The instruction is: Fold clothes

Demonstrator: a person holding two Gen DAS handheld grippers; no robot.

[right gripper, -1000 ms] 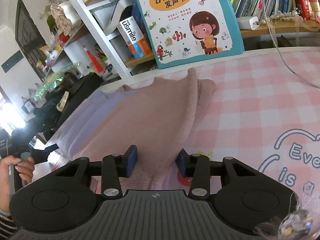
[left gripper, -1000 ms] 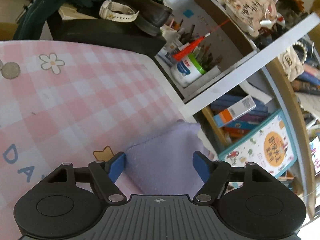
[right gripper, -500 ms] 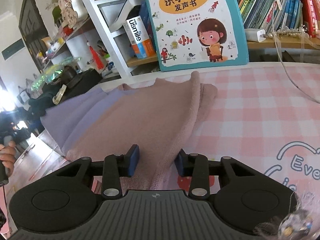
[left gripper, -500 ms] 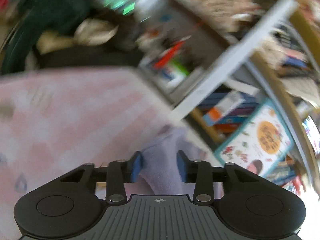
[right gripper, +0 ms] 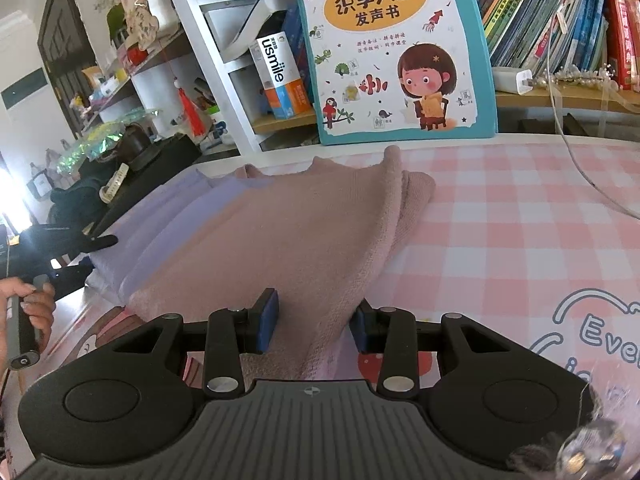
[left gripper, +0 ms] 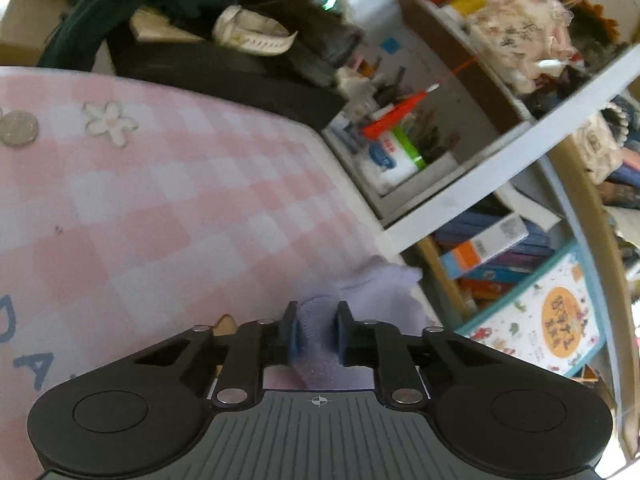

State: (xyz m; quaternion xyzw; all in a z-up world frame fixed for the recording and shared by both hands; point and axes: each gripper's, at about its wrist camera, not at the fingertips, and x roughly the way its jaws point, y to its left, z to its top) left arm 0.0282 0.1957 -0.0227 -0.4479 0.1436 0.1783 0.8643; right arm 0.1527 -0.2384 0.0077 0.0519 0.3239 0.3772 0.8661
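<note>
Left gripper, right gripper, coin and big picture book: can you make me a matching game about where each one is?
Things:
1. left gripper
2. right gripper
3. coin
4. picture book

Places:
A. leaning on the bookshelf
B. pinching lilac cloth
C. lying on the pink checked tablecloth
D. around pink cloth

Pairs: 1-B, 2-D, 3-C, 4-A
</note>
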